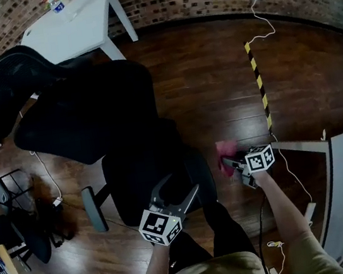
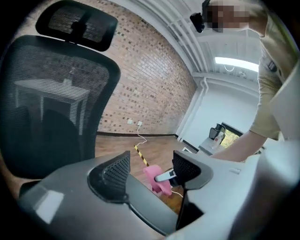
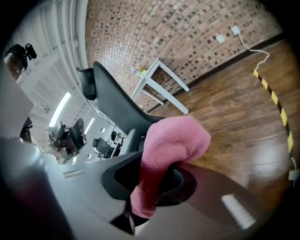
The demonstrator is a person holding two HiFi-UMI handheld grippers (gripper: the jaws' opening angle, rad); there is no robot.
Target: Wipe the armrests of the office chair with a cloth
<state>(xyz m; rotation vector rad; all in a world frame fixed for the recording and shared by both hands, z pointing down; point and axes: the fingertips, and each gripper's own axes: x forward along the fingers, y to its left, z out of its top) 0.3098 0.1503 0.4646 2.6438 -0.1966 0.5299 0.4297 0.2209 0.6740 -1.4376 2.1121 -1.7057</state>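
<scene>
One cloth (image 3: pixel 171 140) lengthwise in right gripper (image 3: pixel 157 183), bunched end forward.

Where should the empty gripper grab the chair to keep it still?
Probably the armrest at the head view's left: it is a long, narrow pad with open space round it. The open left gripper could come down from above, jaws across its narrow width.

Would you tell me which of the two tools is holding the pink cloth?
The right tool, jaws shut on the pink cloth; the left tool is open and empty.
</scene>
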